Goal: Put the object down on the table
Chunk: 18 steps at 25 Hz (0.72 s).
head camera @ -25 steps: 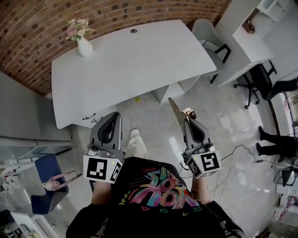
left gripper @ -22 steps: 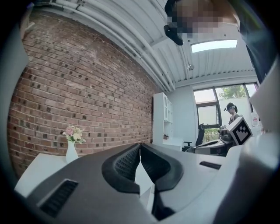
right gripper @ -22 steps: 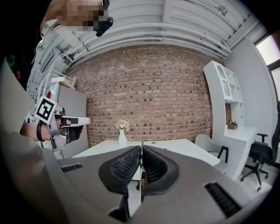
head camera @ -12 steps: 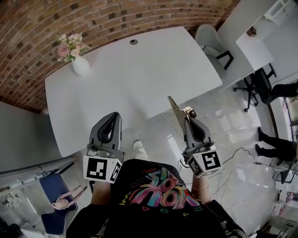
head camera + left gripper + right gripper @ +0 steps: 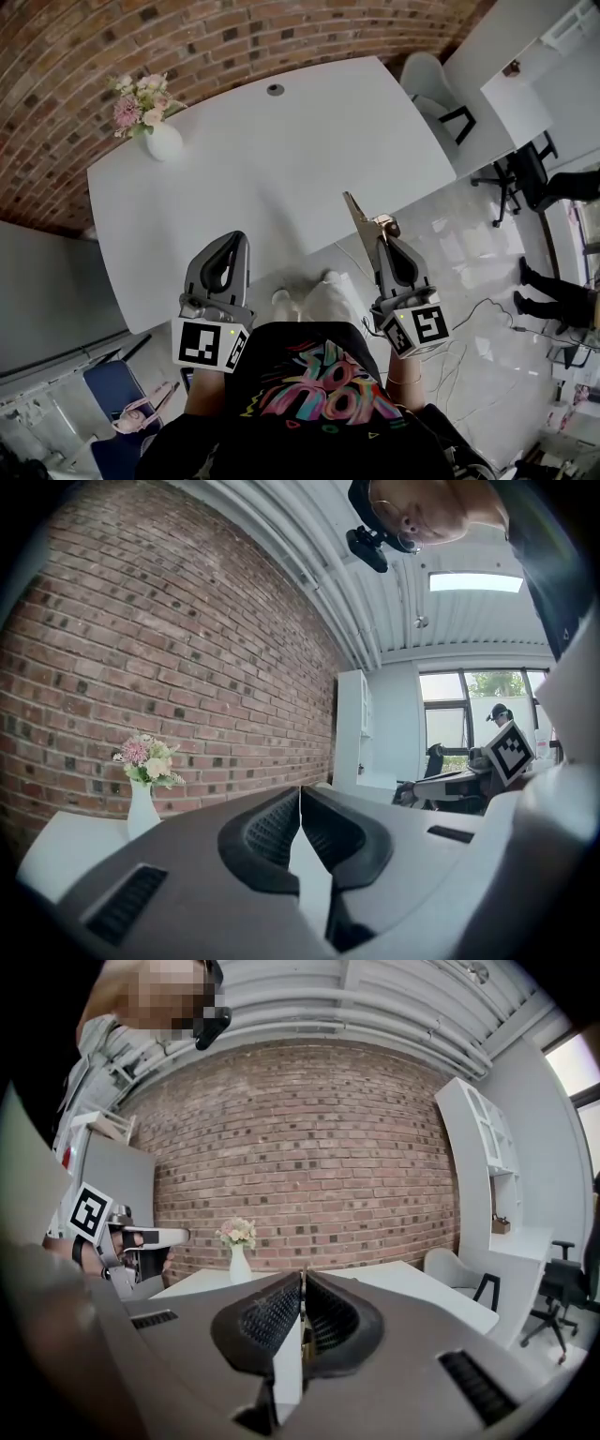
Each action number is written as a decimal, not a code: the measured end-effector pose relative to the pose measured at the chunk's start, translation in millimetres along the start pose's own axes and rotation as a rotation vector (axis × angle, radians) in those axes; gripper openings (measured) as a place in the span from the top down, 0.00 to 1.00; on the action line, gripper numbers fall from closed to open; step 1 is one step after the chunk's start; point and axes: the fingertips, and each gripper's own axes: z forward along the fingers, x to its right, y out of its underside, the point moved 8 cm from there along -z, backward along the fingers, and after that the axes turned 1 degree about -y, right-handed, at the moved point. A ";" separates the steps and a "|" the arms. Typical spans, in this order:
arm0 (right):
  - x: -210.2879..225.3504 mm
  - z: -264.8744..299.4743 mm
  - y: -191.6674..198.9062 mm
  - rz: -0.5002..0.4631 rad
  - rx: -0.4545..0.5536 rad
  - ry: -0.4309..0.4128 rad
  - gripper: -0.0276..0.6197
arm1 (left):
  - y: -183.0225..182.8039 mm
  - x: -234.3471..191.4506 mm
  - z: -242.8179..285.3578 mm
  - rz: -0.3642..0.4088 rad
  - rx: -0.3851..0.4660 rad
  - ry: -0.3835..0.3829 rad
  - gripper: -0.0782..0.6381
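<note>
My right gripper (image 5: 382, 236) is shut on a thin tan flat object (image 5: 359, 218) with a small metal clip at its base; it sticks up and left past the fingertips, over the white table's (image 5: 272, 159) near edge. In the right gripper view the object (image 5: 302, 1290) shows only as a thin edge between the closed jaws. My left gripper (image 5: 232, 242) is shut with nothing in it and hovers at the table's near edge. The left gripper view shows its jaws (image 5: 300, 803) pressed together.
A white vase of pink flowers (image 5: 150, 122) stands at the table's far left, before a brick wall. A grey chair (image 5: 433, 86) sits at the right end. A second white desk (image 5: 539, 80), a black office chair (image 5: 525, 169) and a person's legs (image 5: 562, 281) are at right.
The table has drawn nearer and lower in the head view as the person stepped toward it. Both grippers keep their places and stay shut; the object is still held.
</note>
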 end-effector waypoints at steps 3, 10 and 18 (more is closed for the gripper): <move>8.0 11.4 2.4 -0.002 -0.014 -0.004 0.91 | 5.3 -6.4 9.3 -0.013 -0.008 -0.016 0.85; 47.4 59.0 -0.6 -0.011 -0.020 -0.063 0.91 | 10.6 -11.6 54.5 -0.018 -0.006 -0.073 0.85; 114.5 147.9 -34.4 -0.039 -0.026 -0.214 0.91 | -13.2 -14.3 140.6 -0.007 0.020 -0.192 0.85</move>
